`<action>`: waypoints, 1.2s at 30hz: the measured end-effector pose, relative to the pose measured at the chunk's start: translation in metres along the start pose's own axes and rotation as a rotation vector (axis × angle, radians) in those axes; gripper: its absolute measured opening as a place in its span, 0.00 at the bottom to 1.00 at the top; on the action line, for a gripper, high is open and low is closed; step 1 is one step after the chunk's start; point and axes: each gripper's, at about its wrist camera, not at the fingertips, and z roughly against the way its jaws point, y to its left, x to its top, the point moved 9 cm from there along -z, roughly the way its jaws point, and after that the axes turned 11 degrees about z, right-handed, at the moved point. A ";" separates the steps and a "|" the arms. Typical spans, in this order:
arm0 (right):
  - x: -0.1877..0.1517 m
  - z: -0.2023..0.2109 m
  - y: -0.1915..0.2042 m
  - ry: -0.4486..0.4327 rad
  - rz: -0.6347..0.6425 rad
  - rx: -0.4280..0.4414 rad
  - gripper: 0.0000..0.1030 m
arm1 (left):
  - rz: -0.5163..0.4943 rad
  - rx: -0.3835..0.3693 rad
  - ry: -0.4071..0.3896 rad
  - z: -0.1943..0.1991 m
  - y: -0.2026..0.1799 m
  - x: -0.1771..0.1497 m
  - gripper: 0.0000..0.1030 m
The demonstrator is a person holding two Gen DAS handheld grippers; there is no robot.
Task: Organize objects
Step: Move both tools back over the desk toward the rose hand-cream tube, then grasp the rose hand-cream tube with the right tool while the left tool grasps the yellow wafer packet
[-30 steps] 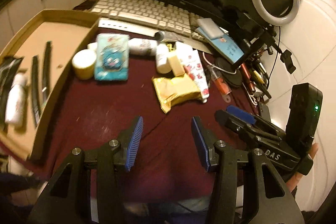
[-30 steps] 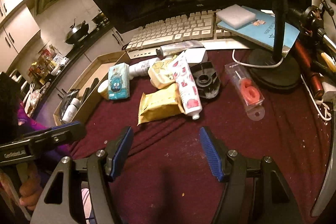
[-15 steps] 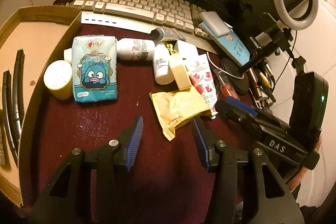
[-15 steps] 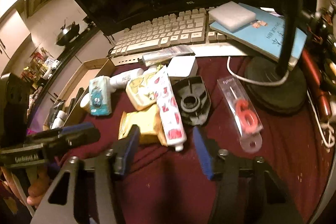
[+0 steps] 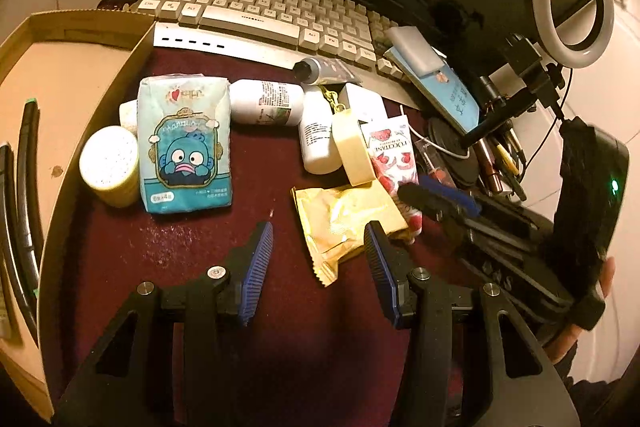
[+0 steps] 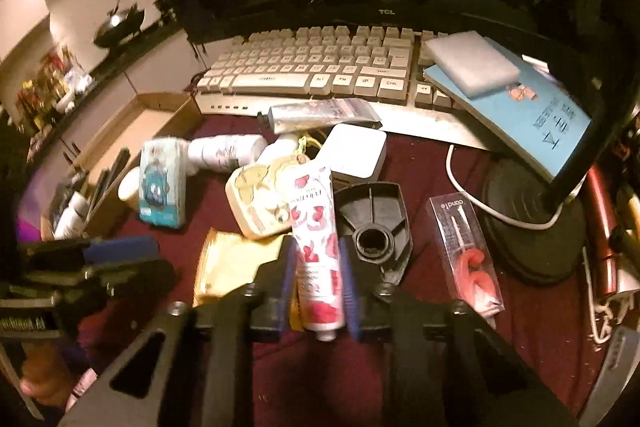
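Closing in from both sides, the right gripper [image 6: 318, 287] had its blue pads [image 6: 347, 287] drawn narrow around the cap end of the rose-printed tube [image 6: 316, 247]; its jaws had just been closing, and the tube lay between them, the pads at or almost at its sides. Whether they already pressed it firmly could not be told through the blur. The tube lay flat on the dark red cloth [image 6: 400, 367], its upper end resting against the cream pouch [image 6: 260, 203] and the white square box [image 6: 356, 157], with the gold foil packet [image 6: 228, 263] just to one side and the black plastic cap piece [image 6: 376, 223] just to the other.

The left gripper [image 5: 318, 267] stood wide apart with nothing in it, hovering above the cloth; its right pad overlapped the corner of the gold foil packet [image 5: 348, 223] in that view. Farther out lay the blue tissue pack [image 5: 186, 143], the round yellow tub [image 5: 109, 171], two white bottles and, at the table's edge, the cardboard box [image 5: 72, 75] that looked like the place for sorted things.

The risks were plain enough. A soft, rounded tube held near its end could pivot, droop or squeeze out of the pads on lifting. Its far end might drag the pouch along, and a pad could catch the foil packet's edge beneath it.
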 end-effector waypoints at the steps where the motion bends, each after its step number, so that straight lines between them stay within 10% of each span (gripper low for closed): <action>1: -0.003 0.001 0.002 0.006 0.002 0.018 0.18 | -0.004 0.002 0.000 -0.001 0.000 0.001 0.46; 28: -0.032 0.023 -0.018 0.010 -0.118 0.065 0.10 | -0.178 -0.063 0.180 -0.051 -0.040 0.011 0.46; 36: -0.030 0.020 -0.014 0.006 -0.112 0.081 0.10 | -0.319 0.038 0.162 -0.033 -0.049 -0.028 0.46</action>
